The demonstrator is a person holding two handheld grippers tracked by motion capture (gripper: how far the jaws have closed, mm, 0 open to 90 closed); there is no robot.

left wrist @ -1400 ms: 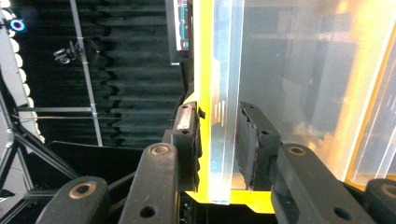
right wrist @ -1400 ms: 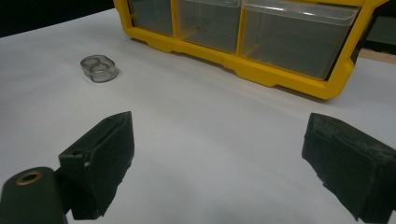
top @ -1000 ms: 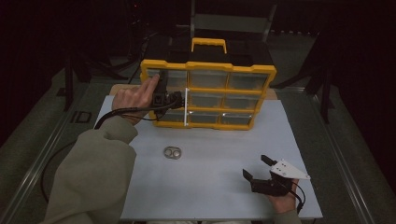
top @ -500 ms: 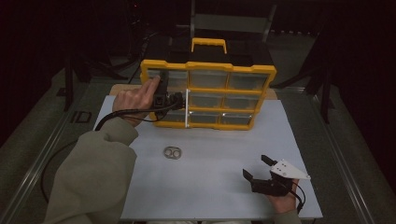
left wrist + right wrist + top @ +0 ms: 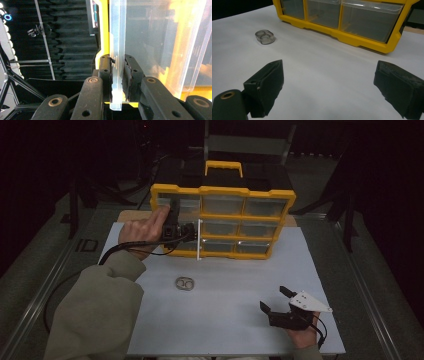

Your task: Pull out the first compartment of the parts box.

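Note:
A yellow organizer with clear drawers stands upright at the back of the white mat. My left gripper is at its left column, shut on the thin clear front lip of a drawer that juts out edge-on. In the left gripper view both pads press the clear drawer lip between them. My right gripper rests open at the mat's near right with nothing between its fingers. A small clear two-ring piece lies on the mat in front of the organizer, and it shows in the right gripper view too.
The organizer's black handle side and yellow carry handle lie behind it. A cable trails from the left gripper over the mat's left edge. Dark table rails run along both sides. In the right gripper view the organizer's bottom row is ahead.

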